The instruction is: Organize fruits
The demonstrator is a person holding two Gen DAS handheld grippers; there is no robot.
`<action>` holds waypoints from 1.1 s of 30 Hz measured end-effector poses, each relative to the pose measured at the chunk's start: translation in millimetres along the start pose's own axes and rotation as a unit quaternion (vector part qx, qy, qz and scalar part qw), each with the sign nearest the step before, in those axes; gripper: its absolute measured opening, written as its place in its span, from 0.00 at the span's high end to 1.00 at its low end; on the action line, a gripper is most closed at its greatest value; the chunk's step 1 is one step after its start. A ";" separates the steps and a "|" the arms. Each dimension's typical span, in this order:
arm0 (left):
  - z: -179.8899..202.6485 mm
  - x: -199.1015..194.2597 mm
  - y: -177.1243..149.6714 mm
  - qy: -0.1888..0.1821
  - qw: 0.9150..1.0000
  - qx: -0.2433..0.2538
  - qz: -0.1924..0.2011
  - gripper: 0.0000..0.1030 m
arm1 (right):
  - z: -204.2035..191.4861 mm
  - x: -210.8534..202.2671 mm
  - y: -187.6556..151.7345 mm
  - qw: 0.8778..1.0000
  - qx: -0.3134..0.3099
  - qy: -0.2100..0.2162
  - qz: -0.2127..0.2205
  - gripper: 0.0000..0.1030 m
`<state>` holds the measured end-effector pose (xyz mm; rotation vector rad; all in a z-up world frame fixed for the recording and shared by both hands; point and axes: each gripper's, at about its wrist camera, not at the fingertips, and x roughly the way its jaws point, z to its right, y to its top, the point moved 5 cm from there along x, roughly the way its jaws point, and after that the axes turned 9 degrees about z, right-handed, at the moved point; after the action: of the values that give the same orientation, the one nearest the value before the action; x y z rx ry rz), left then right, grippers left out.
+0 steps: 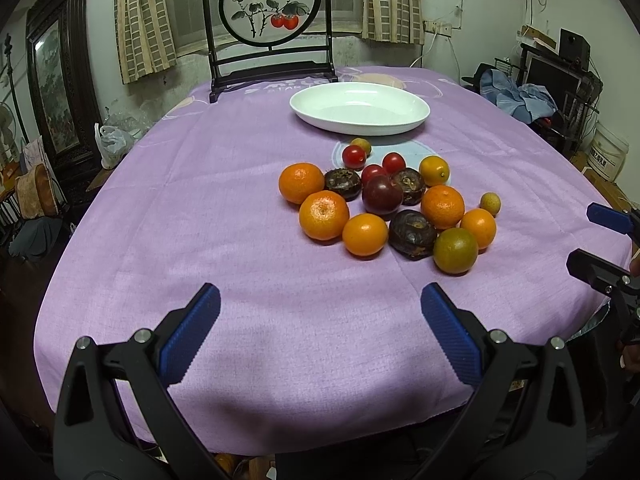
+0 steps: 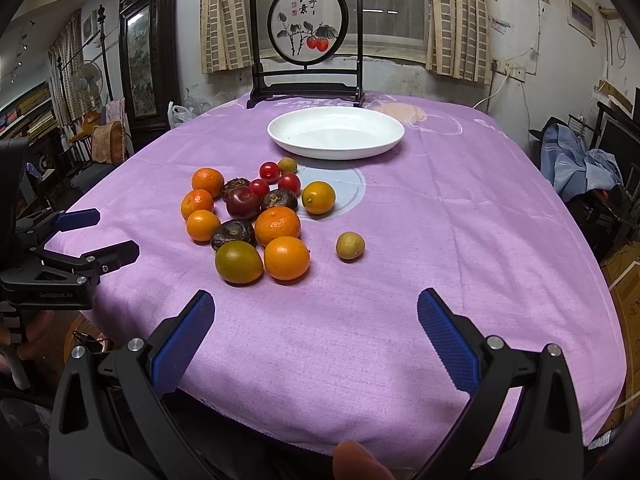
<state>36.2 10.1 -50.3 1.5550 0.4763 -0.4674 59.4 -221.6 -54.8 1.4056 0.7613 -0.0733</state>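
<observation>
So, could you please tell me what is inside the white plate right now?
Nothing: the white plate shows only its bare glossy surface in both views, with all the fruit on the purple cloth in front of it. Its near rim hides a thin strip of the inside.

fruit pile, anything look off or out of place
Mostly the small tan fruit: it lies alone on the purple cloth, apart from the cluster's right side. The white plate holds nothing yet. No spills or damage show.
</observation>
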 end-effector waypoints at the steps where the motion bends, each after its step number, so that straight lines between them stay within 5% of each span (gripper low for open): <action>1: 0.0 0.0 0.1 0.000 1.000 0.000 0.000 0.02 | -0.6 0.3 -0.3 1.000 -0.001 0.001 0.000 0.01; 23: -18.1 12.5 -10.4 0.002 1.000 -0.010 -0.003 0.02 | -6.2 18.5 -3.8 0.999 0.017 0.031 -0.013 0.01; 25: -23.2 14.4 -12.2 0.000 1.000 -0.012 -0.002 0.02 | -7.4 27.4 -4.1 0.999 0.016 0.033 -0.015 0.08; 27: -27.4 16.5 -13.9 -0.003 1.000 -0.014 0.001 0.02 | -9.8 37.2 -4.3 0.999 0.017 0.042 -0.021 0.28; 33: -23.1 19.6 -16.7 -0.044 0.999 -0.007 0.007 0.02 | -8.8 68.9 -3.1 0.995 0.055 0.070 -0.049 0.39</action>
<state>43.1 34.1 -74.3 1.5167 0.4003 -0.5177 106.8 -187.8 -92.9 1.4893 0.9547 -0.0939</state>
